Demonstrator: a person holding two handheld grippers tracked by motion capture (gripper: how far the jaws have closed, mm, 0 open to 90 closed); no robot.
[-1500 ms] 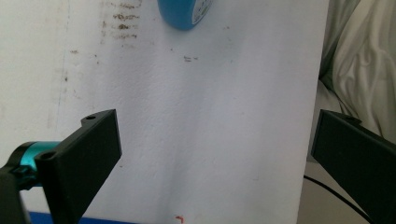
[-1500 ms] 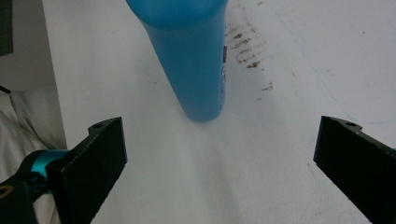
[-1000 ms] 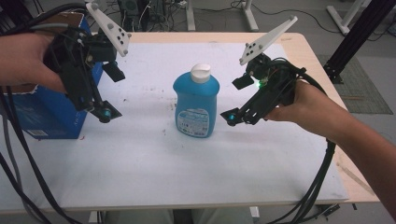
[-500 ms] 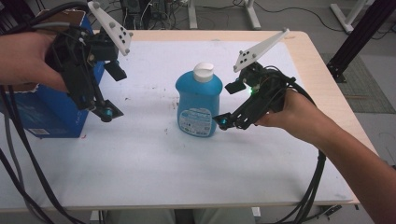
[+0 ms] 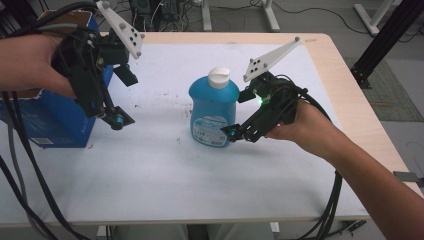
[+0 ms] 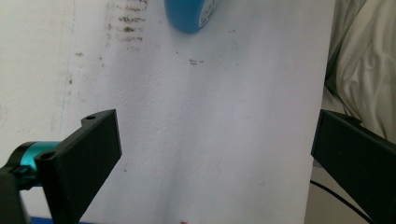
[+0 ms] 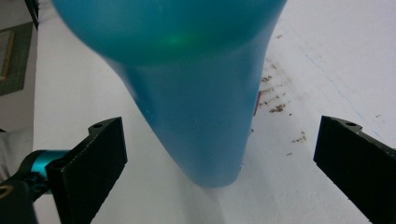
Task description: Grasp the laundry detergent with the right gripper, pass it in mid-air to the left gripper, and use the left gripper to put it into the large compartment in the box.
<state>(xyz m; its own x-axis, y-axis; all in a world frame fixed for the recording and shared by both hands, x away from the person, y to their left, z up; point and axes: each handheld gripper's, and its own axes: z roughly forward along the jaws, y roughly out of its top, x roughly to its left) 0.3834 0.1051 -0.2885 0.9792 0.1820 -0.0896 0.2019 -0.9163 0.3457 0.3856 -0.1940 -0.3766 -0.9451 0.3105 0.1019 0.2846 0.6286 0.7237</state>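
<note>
Now the right gripper point(image 5: 239, 134) is closing in on the translucent blue plastic bottle with a white cap and a printed label point(image 5: 214, 107), which stands upright on the white-covered table point(image 5: 150, 180). In the right gripper view the bottle's blue body point(image 7: 196, 93) rises straight ahead, between the two black jaws, which are spread wide with clear table showing on either side of the bottle; neither jaw touches it. From the high view the gripper's tip sits just beside the lower part of the bottle, at the label's level.

So the step in hand looks like the approach for a side grasp, not yet the grasp itself. The next move probably calls for pushing the gripper a little farther forward so the bottle's body sits well inside the jaws, then pressing them together evenly. Since the smooth plastic body may flex or slip, a hold low and square to it seems wiser than one near the narrower shoulder.

Meanwhile the left gripper point(image 5: 116, 119) hangs well apart from the bottle, its jaws also spread and holding nothing, just in front of a blue cardboard box point(image 5: 47, 122); the bottle's base point(image 6: 189, 16) shows far ahead of it.
</note>
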